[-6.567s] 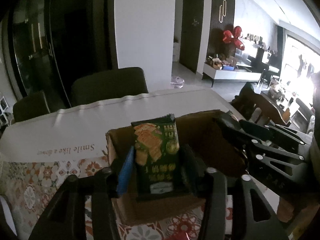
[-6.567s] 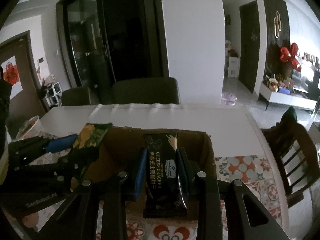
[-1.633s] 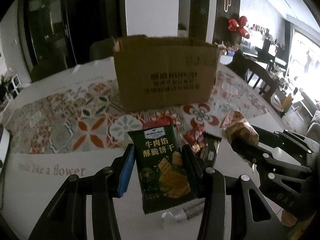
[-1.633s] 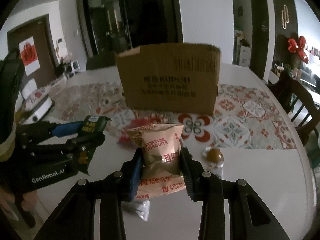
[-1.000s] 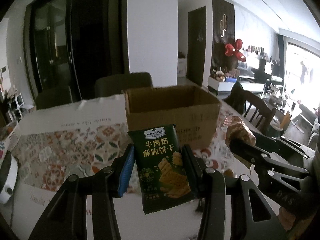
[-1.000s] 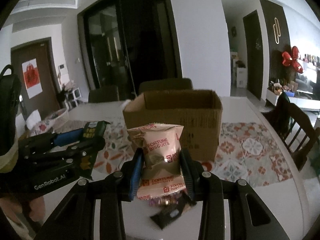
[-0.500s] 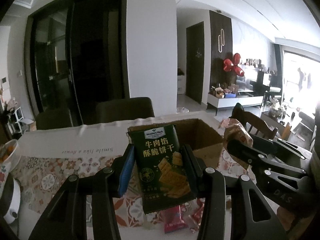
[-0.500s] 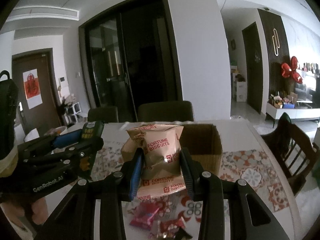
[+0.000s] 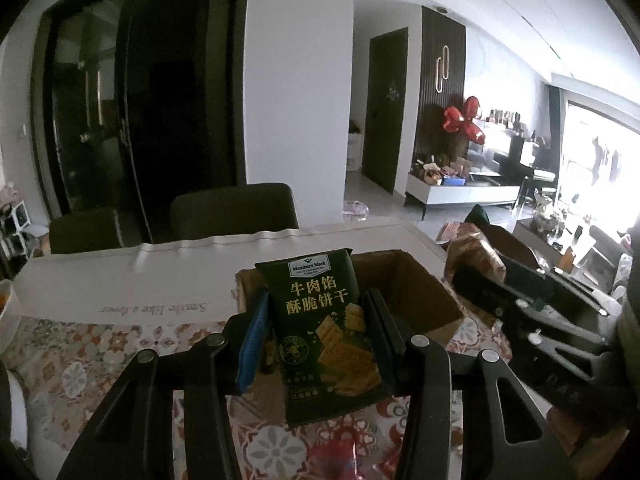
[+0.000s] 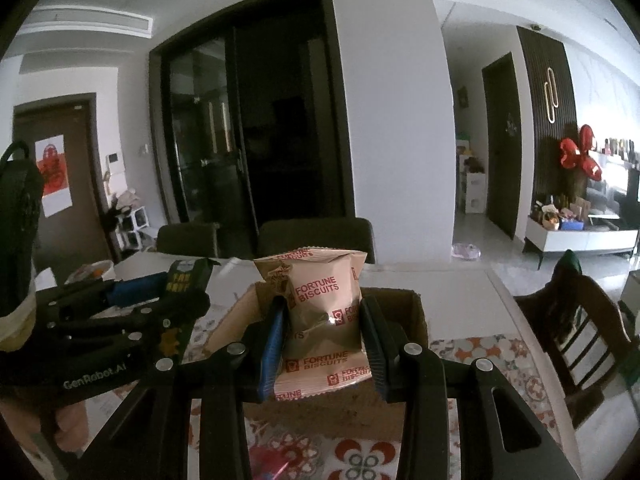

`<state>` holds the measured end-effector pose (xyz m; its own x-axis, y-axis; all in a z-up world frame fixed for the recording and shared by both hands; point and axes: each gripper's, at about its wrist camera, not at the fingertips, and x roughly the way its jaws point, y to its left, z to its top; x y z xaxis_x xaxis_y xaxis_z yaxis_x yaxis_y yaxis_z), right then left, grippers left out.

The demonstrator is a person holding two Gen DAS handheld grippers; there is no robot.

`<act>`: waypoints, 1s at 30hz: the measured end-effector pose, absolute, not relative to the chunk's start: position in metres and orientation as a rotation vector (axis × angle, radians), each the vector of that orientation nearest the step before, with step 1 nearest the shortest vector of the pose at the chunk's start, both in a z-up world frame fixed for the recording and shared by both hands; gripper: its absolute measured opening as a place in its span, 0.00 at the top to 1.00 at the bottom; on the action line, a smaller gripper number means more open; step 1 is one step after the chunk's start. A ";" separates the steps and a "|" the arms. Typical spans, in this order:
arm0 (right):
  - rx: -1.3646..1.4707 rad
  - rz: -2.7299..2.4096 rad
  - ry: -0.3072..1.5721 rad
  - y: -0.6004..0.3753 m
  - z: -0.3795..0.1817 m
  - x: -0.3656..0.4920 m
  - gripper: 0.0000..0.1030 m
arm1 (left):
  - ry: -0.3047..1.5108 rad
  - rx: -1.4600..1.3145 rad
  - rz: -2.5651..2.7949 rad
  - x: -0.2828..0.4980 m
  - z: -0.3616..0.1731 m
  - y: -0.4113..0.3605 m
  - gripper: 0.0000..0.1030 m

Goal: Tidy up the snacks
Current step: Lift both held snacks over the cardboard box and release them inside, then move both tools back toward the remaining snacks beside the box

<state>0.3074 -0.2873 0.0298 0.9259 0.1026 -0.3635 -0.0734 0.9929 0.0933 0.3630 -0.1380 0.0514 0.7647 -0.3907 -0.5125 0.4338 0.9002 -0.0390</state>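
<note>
Left gripper (image 9: 316,336) clamps green pack (image 9: 326,340), right gripper (image 10: 322,340) clamps biscuits (image 10: 320,320). Both near box (image 9: 416,296): get past near rim, lower inside, then release.

We cannot see down into the cardboard box (image 9: 416,292): in the left wrist view the green cracker packet (image 9: 326,332) covers its middle, and what lies on its floor stays dark. In the right wrist view the Fortune Biscuits packet (image 10: 324,324) hides most of the box's opening. The small print at the foot of the green packet is too fine for us to read. The wrappers (image 10: 268,460) low on the patterned tablecloth (image 9: 64,364) sit behind the gripper arms and run off the bottom edge, so we cannot tell what they are. The hand (image 10: 68,432) under the left gripper (image 10: 188,294) is cut off by the frame.
</note>
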 end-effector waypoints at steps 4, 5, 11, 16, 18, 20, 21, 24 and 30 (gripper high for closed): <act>0.095 0.094 0.418 -0.293 0.021 0.329 0.63 | 0.569 0.088 -0.457 0.390 0.044 -0.148 0.55; 0.101 0.094 0.433 -0.296 0.018 0.338 0.63 | 0.574 0.089 -0.451 0.396 0.043 -0.149 0.55; 0.119 0.075 0.494 -0.308 0.003 0.367 0.63 | 0.614 0.106 -0.450 0.430 0.026 -0.161 0.54; 0.116 0.059 0.543 -0.312 -0.011 0.388 0.63 | 0.656 0.123 -0.436 0.450 0.011 -0.170 0.54; 0.113 0.053 0.560 -0.314 -0.015 0.394 0.63 | 0.665 0.128 -0.437 0.453 0.007 -0.171 0.50; 0.112 0.054 0.572 -0.317 -0.018 0.397 0.63 | 0.672 0.133 -0.436 0.453 0.004 -0.172 0.40; 0.108 0.054 0.580 -0.318 -0.021 0.399 0.62 | 0.667 0.133 -0.434 0.452 0.004 -0.171 0.40; 0.118 0.043 0.589 -0.320 -0.022 0.398 0.42 | 0.650 0.147 -0.419 0.445 0.005 -0.169 0.35; 0.117 0.004 0.552 -0.324 -0.017 0.382 0.37 | 0.599 0.180 -0.414 0.422 0.011 -0.163 0.34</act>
<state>0.3817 -0.3236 -0.0174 0.8514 0.0356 -0.5233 0.0272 0.9934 0.1117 0.4222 -0.1630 0.0115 0.7469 -0.3247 -0.5803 0.4277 0.9028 0.0453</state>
